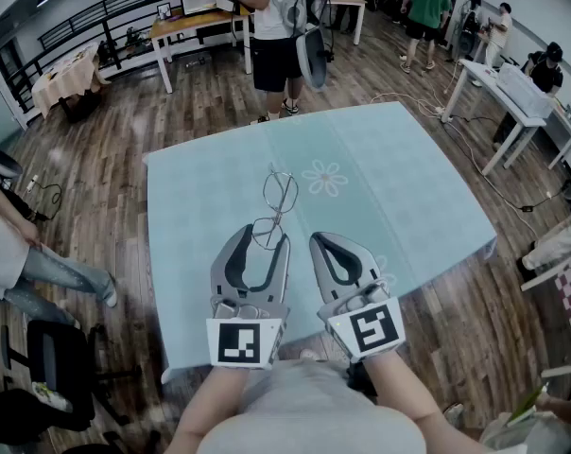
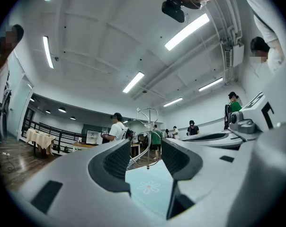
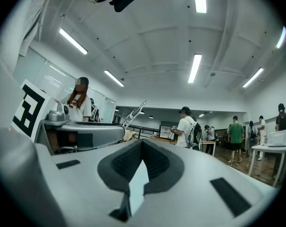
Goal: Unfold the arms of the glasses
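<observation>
Thin wire-framed glasses (image 1: 278, 197) with round lenses hang above the pale teal tablecloth (image 1: 408, 187). My left gripper (image 1: 265, 236) is shut on them at the near lens, and the other lens sticks out past the jaw tips. In the left gripper view the wire frame (image 2: 148, 122) rises between the two pads of that gripper (image 2: 144, 152). My right gripper (image 1: 323, 241) hovers just to the right, shut with nothing in it. In the right gripper view its pads (image 3: 133, 157) meet, and a glasses arm (image 3: 133, 111) slants up beside the left gripper's body (image 3: 81, 132).
The table (image 1: 191, 329) stands on a wooden floor, with a flower print (image 1: 324, 178) on the cloth beyond the glasses. A person (image 1: 278, 36) stands just past the far edge. White tables (image 1: 512, 93) stand at the right, an office chair (image 1: 59, 357) at the lower left.
</observation>
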### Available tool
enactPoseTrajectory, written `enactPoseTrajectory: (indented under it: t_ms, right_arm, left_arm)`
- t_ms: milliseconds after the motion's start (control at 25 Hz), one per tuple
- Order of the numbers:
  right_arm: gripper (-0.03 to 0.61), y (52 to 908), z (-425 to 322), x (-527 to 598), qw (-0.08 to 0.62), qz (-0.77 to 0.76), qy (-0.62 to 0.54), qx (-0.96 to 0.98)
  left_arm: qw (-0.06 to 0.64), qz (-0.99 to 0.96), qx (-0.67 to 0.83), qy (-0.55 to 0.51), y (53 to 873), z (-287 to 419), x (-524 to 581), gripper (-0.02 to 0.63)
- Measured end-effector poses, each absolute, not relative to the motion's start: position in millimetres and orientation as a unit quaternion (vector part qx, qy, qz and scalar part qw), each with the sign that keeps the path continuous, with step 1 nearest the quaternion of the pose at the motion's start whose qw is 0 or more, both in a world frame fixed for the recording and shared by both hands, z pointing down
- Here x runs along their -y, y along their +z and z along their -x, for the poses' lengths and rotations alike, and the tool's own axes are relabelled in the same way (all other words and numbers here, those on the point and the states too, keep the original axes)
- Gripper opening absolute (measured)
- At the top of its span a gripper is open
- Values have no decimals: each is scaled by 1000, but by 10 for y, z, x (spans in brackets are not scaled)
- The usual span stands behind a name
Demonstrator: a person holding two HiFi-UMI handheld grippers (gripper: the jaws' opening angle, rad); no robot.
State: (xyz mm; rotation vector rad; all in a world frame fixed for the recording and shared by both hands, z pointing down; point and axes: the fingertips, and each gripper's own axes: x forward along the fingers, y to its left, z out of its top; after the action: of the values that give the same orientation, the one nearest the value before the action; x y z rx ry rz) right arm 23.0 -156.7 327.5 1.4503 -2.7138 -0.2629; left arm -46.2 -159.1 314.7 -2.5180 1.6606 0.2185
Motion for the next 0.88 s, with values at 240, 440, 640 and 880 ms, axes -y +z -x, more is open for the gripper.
enactPoseTrajectory:
  t_ms: [240,440,640,880]
  right_arm:
    - [8,3254,-233,1567,20,-471,-86,878]
    - [8,3259,-264,1564,25,-475,-78,876]
    - [8,3256,-239,1570,21,-470,-76,879]
    - [8,3255,-219,1575,20,-467,-82,880]
  left_arm:
    - [60,836,-541,71,3147,448,1568,210]
    - [49,837,-541,74,3114,433,1557,210]
    - [44,840,-536,77,3110,450,1572,210]
    - [33,846,-525,86,3086,446,1569,210]
